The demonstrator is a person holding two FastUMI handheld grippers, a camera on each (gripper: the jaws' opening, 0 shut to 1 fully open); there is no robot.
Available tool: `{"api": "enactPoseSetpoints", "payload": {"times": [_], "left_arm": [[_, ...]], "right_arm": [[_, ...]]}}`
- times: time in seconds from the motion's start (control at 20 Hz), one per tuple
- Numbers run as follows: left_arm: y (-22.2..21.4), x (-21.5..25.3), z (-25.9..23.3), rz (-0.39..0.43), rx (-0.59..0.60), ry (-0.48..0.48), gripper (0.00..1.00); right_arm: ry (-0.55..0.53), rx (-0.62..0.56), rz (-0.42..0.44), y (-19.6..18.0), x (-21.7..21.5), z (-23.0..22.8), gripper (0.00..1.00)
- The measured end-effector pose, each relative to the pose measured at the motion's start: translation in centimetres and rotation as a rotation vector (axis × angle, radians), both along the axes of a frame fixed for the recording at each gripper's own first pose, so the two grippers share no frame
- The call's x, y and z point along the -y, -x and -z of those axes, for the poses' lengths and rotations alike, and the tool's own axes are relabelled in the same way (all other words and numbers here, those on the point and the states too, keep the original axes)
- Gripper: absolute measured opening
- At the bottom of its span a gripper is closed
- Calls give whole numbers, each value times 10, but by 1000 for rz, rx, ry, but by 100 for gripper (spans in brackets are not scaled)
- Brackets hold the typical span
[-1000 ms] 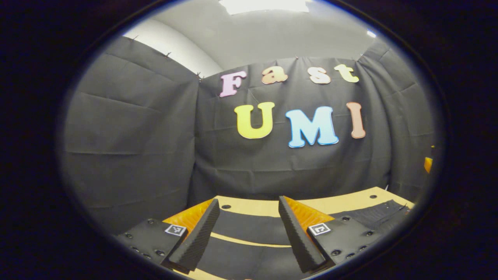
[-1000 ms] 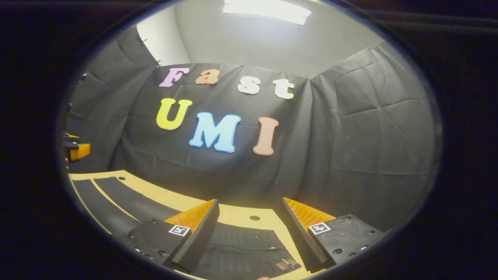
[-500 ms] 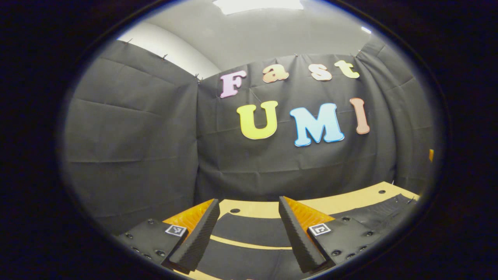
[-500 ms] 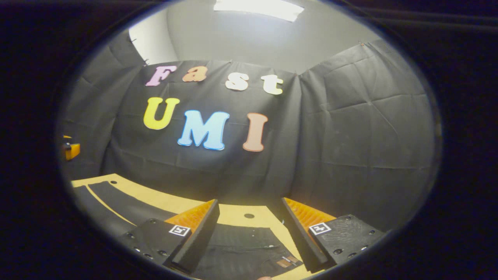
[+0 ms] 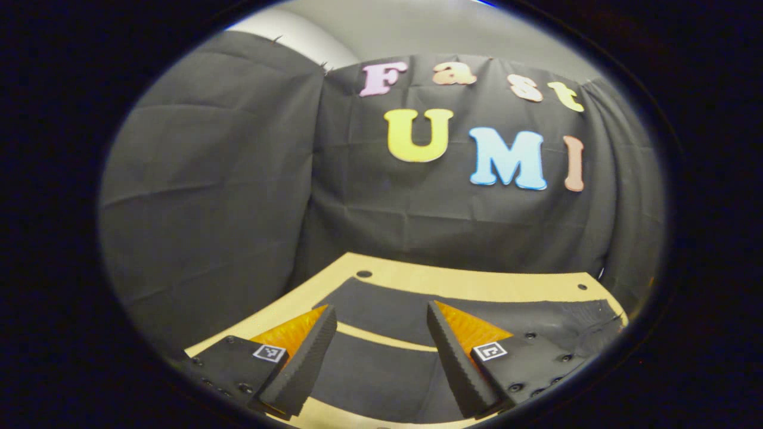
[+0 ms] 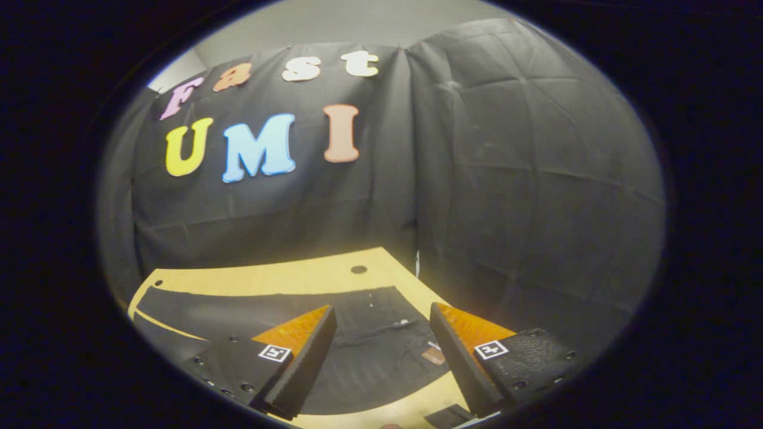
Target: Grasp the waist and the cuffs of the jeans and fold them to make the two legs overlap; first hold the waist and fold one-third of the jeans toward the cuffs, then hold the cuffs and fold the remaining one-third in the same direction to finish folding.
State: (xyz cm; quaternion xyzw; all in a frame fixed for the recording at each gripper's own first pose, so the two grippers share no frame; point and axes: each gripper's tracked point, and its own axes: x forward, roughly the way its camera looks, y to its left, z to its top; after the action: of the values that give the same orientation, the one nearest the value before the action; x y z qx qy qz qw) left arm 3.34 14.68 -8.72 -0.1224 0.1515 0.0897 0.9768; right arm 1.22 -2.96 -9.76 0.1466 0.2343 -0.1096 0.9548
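Lying flat, black jeans [image 5: 381,310] run out of sight beneath spread fingers [image 5: 301,363].

Booth's draped in creased black cloth [image 5: 214,196], two panels meeting at a seam in the corner [image 6: 411,179]. Above the cloth there's a plain pale wall [image 5: 417,30], evenly lit. Down low sits a light wood table [image 6: 286,277] with a few small round holes [image 6: 358,269], pushed up against the cloth
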Motion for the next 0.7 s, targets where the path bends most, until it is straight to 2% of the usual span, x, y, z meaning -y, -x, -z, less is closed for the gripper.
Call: {"api": "enactPoseSetpoints", "payload": {"times": [0.15, 0.2, 0.25, 0.4, 0.7], "left_arm": [[8, -35, 46, -110, -124, 178, 98], [12, -47, 61, -146, -167, 230, 98], [20, -56, 75, -181, -215, 285, 98], [30, -75, 117, -276, -359, 462, 98], [54, -100, 164, -430, -516, 689, 99]], "right_arm": [[-134, -117, -2, 2, -8, 31, 95], [-208, -167, 8, 4, -12, 41, 92], [-281, -205, 21, 7, -15, 52, 96], [-519, -341, 79, 22, -28, 71, 95], [-668, -488, 153, 34, -29, 120, 95]]}}
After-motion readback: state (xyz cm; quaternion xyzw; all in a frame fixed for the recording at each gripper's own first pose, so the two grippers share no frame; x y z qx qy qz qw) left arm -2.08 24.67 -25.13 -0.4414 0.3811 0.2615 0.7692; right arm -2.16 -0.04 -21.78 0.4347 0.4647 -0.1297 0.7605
